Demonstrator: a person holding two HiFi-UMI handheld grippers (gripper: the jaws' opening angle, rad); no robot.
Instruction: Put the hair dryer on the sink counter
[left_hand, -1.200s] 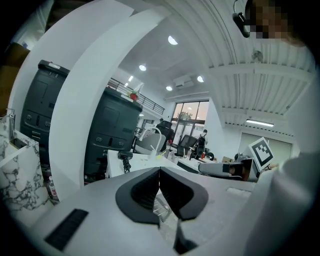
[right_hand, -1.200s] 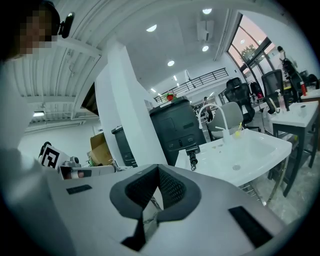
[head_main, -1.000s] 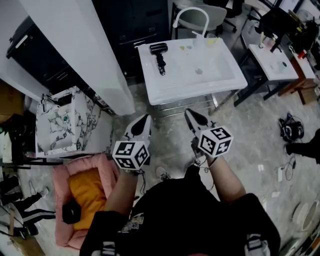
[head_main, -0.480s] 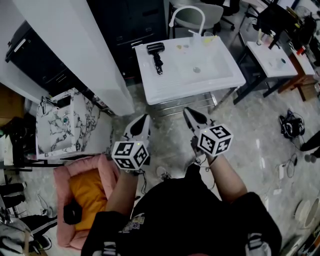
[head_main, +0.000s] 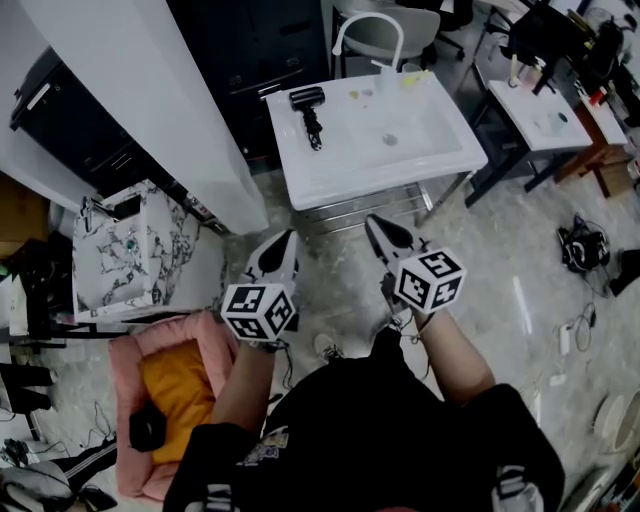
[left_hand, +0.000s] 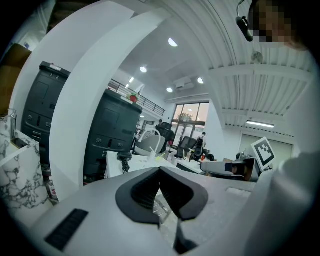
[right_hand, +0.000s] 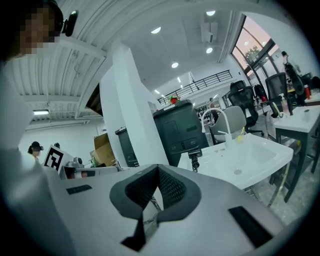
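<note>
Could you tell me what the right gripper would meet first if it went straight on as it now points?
Most likely the front edge of the white sink, or the metal rack under it; the height of the right gripper is hard to judge.

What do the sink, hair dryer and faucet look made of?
The sink looks like glossy white ceramic or moulded resin: smooth, evenly bright surface. The hair dryer looks like black plastic, fairly matte, with no clear shine. The faucet is a white-coated arch, painted metal or plastic; I can't tell which.
</note>
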